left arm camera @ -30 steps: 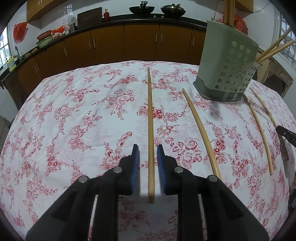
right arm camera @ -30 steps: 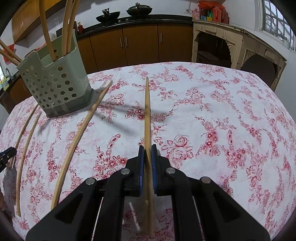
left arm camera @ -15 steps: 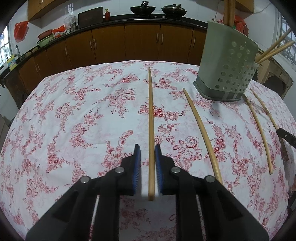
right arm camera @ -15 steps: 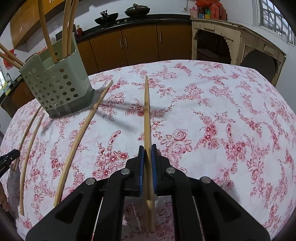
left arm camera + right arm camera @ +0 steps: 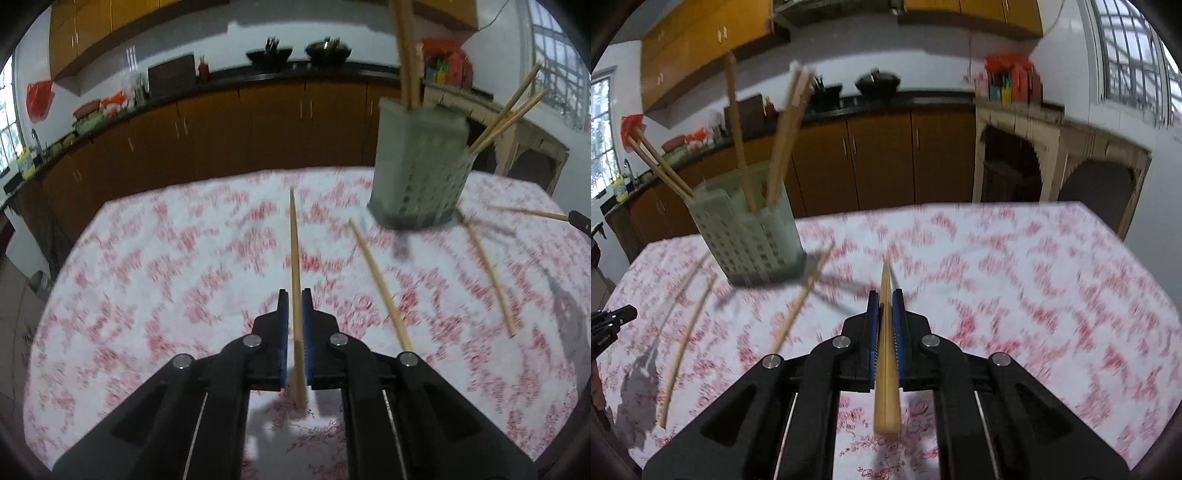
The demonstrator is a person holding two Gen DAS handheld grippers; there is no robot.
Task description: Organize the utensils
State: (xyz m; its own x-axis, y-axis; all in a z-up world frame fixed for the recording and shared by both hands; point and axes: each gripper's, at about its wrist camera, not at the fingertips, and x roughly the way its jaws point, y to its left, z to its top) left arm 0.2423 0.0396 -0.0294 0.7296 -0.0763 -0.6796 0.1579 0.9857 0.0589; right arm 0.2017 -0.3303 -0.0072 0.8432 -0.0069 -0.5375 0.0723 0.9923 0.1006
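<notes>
My left gripper (image 5: pixel 294 299) is shut on a long wooden chopstick (image 5: pixel 294 254) and holds it above the floral tablecloth (image 5: pixel 177 266). My right gripper (image 5: pixel 885 299) is shut on another wooden chopstick (image 5: pixel 886 354), also lifted off the cloth. The green perforated utensil holder (image 5: pixel 417 166) stands at the back right in the left wrist view, and it stands at the left in the right wrist view (image 5: pixel 753 240), with several chopsticks upright in it. Both views are blurred by motion.
Two loose chopsticks (image 5: pixel 380 284) (image 5: pixel 487 273) lie on the cloth before the holder; they also show in the right wrist view (image 5: pixel 798 306) (image 5: pixel 685 339). Brown kitchen cabinets (image 5: pixel 229 133) run behind the table. A stone side table (image 5: pixel 1060 162) stands at the right.
The left gripper closed on its chopstick. Both grippers lifted their chopsticks off the cloth and tilted up, so more of the kitchen shows.
</notes>
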